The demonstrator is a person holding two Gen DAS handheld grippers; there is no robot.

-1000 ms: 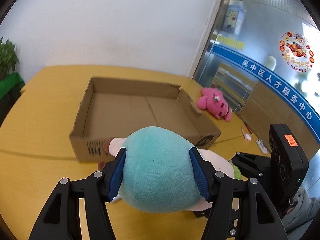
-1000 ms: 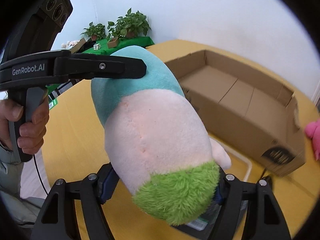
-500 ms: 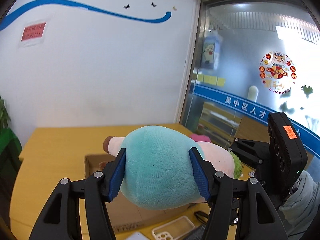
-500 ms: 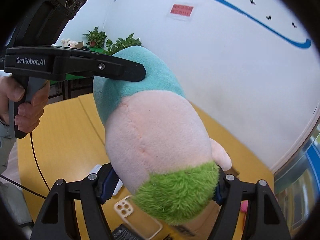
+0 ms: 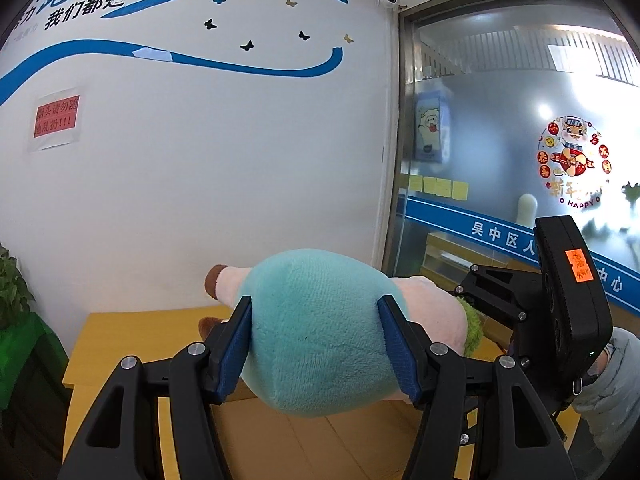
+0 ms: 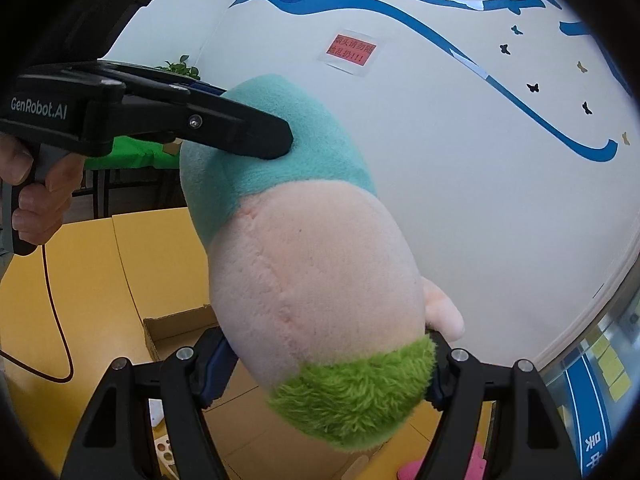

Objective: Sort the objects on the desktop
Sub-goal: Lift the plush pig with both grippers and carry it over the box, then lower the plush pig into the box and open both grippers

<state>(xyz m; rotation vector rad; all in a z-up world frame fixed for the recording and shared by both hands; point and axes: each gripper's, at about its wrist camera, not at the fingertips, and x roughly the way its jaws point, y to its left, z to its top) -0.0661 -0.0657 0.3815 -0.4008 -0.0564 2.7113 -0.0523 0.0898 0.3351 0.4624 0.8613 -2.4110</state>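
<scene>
A plush toy (image 5: 320, 328) with a teal body, pink middle and green fuzzy end is held in the air by both grippers. My left gripper (image 5: 316, 344) is shut on its teal end. My right gripper (image 6: 328, 364) is shut on its pink and green end (image 6: 352, 400). The left gripper also shows in the right wrist view (image 6: 168, 124), clamped on the teal part. The open cardboard box (image 6: 180, 328) lies below on the yellow table (image 6: 80, 280), mostly hidden by the toy.
A pink plush (image 6: 472, 464) and a clear phone case (image 6: 164, 444) lie on the table near the box. A white wall stands behind, a glass partition (image 5: 520, 140) to the right, and green plants (image 5: 12, 292) to the left.
Both grippers have lifted the plush toy higher and tilted upward; the box and table have dropped toward the bottom of both views. The grip on the toy is unchanged.
</scene>
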